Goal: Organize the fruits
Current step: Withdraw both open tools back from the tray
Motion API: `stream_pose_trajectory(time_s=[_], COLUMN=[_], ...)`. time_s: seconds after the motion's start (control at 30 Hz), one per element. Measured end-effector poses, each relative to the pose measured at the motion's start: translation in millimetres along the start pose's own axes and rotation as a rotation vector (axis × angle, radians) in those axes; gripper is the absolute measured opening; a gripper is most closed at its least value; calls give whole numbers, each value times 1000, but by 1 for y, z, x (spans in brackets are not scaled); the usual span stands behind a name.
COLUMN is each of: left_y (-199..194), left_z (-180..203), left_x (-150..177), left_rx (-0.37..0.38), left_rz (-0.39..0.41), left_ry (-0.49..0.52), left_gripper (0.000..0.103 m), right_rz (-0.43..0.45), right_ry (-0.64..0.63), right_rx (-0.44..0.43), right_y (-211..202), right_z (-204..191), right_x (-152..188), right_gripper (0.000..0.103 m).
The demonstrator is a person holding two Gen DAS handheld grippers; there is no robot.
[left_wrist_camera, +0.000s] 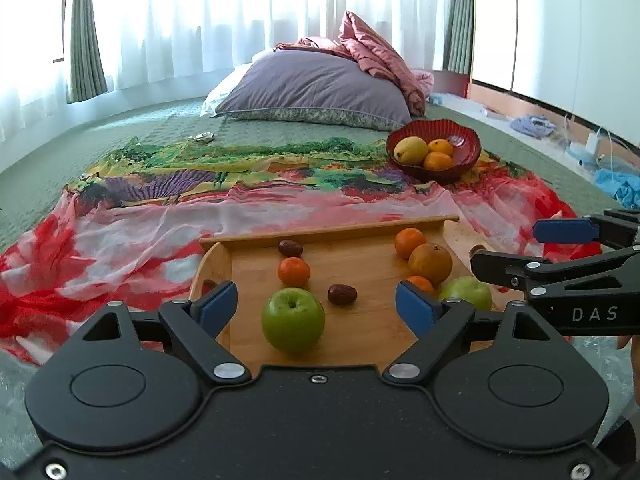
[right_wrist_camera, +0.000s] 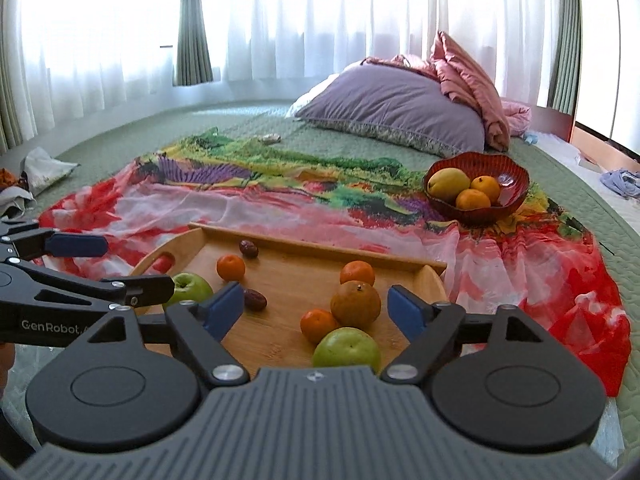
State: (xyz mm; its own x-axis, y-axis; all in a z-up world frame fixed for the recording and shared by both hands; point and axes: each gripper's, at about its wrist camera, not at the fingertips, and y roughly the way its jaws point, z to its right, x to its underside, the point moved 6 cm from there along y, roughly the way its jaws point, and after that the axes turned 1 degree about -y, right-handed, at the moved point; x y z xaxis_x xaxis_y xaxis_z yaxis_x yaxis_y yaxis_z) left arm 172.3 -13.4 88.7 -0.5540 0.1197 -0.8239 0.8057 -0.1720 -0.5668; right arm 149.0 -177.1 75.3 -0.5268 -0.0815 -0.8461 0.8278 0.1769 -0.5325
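Observation:
A wooden tray point(left_wrist_camera: 360, 256) point(right_wrist_camera: 288, 280) lies on a colourful scarf on the bed. It holds two green apples point(left_wrist_camera: 293, 319) point(right_wrist_camera: 347, 348), several tangerines point(left_wrist_camera: 294, 272) point(right_wrist_camera: 231, 267), a brown pear point(left_wrist_camera: 430, 263) point(right_wrist_camera: 355, 304) and two dates point(left_wrist_camera: 342, 294) point(right_wrist_camera: 249, 248). A red bowl point(left_wrist_camera: 464, 152) point(right_wrist_camera: 512, 184) beyond holds a mango point(left_wrist_camera: 411, 150) point(right_wrist_camera: 447, 182) and two tangerines. My left gripper point(left_wrist_camera: 316, 306) is open, just short of one green apple. My right gripper point(right_wrist_camera: 316, 308) is open above the other apple, the pear and a tangerine.
The scarf point(left_wrist_camera: 140, 224) covers the green bedspread. A purple pillow point(left_wrist_camera: 316, 88) and a pink blanket point(left_wrist_camera: 380, 52) lie at the head of the bed. Clutter sits along the right bedside point(left_wrist_camera: 600, 152). A crumpled bag point(right_wrist_camera: 44, 170) lies at the left.

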Motion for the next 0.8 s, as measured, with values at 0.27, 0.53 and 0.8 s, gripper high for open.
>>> stream_pose_trajectory(time_s=[0.27,0.53,0.8], left_y=[-18,-23,-14], left_z=[-4,-7,-9], left_x=[23,52,82], left_rx=[-14,-38,-87], left_rz=[37,34,21], left_ry=[-30,-45,-55], left_gripper=[91,94,96], right_rz=[47,74,74], right_ry=[8,-36,-29], right_rx=[16,48,67], right_y=[-16,-25,-21], right_z=[1,-5,-10], right_x=[14,37,65], right_gripper=[96,102,103])
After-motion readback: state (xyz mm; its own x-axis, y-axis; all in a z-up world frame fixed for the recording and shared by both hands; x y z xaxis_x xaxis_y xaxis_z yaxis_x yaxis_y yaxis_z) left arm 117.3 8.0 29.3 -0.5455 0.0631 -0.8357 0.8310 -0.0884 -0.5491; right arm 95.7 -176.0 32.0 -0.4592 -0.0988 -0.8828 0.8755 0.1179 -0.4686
